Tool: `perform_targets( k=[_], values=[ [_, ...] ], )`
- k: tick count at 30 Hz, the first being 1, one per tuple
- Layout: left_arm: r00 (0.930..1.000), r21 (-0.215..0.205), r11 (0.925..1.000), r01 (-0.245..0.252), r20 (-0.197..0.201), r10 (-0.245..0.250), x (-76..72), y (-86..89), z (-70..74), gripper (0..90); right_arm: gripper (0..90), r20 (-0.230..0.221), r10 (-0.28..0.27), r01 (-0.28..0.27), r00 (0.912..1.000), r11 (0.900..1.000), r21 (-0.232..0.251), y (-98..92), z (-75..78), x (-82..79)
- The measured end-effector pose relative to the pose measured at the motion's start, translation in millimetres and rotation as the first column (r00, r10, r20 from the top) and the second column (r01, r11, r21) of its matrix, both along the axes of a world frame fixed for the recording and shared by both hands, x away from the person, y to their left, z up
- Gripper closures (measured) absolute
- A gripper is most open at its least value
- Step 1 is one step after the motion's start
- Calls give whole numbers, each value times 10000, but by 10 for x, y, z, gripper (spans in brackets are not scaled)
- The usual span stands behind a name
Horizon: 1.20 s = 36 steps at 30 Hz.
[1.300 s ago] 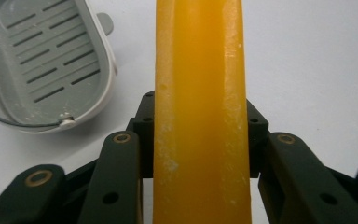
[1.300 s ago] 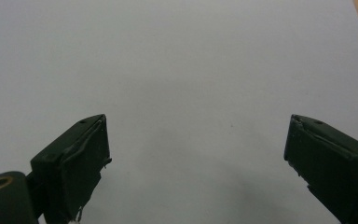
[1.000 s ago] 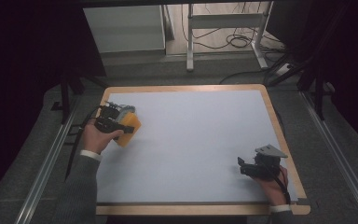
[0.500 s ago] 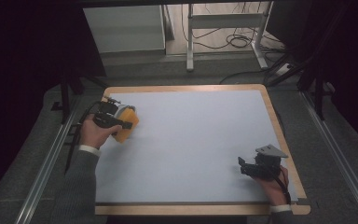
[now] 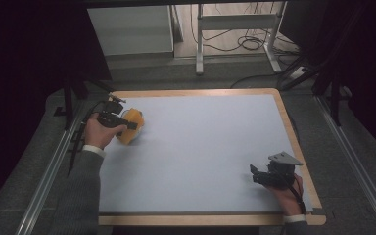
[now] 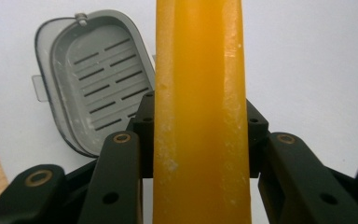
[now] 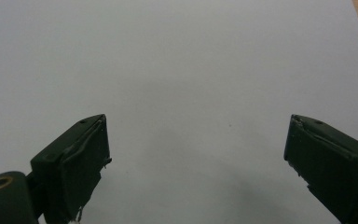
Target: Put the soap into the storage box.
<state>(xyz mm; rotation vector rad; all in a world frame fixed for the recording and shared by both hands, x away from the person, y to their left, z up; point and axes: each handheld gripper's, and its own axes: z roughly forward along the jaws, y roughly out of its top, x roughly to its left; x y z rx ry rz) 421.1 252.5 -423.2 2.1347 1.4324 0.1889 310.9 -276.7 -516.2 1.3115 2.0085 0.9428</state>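
Note:
An orange-yellow soap bar (image 6: 199, 56) stands on edge between the jaws of my left gripper (image 6: 200, 116), which is shut on it. Below and behind the bar lies an open grey soap dish (image 6: 98, 79) with drain slots, on the white table top. In the high view the left gripper (image 5: 131, 125) holds the orange bar (image 5: 131, 131) near the table's far left edge. My right gripper (image 5: 254, 175) rests low near the front right corner, and its jaws (image 7: 196, 158) stand wide open with bare white surface between them.
The white table top (image 5: 205, 147) has a wooden rim (image 5: 293, 142). Metal rails run along both sides on the floor. Beyond the far edge stand a white cabinet (image 5: 129, 29) and a metal frame with cables (image 5: 240, 29).
The left hand has shifted slightly toward the left edge and turned a little, still carrying the orange bar. The right gripper has stayed put.

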Motion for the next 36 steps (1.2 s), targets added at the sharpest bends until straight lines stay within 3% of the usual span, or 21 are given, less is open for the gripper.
perform_targets(
  k=[14,21,26,28,36],
  values=[
    [9996,-119,9996,-254,-134,253,265,21,-10,612,66,-14,-48,48,10000,10000,6,-12,-6,5],
    [9972,-190,9971,-741,-56,740,403,113,-104,611,66,31,-27,27,10000,10000,-33,-4,1,0],
    [9944,-188,9947,-1006,-355,999,478,167,-183,612,66,36,-77,78,10000,10000,-20,-18,-1,5],
    [9920,-240,9920,-1243,-263,1237,504,202,-191,612,66,23,-63,63,10000,10000,-44,-13,-1,4],
    [9894,-331,9895,-1409,-414,1395,598,211,-259,611,66,13,-38,39,10000,9999,-105,-7,-11,9]
  ],
)
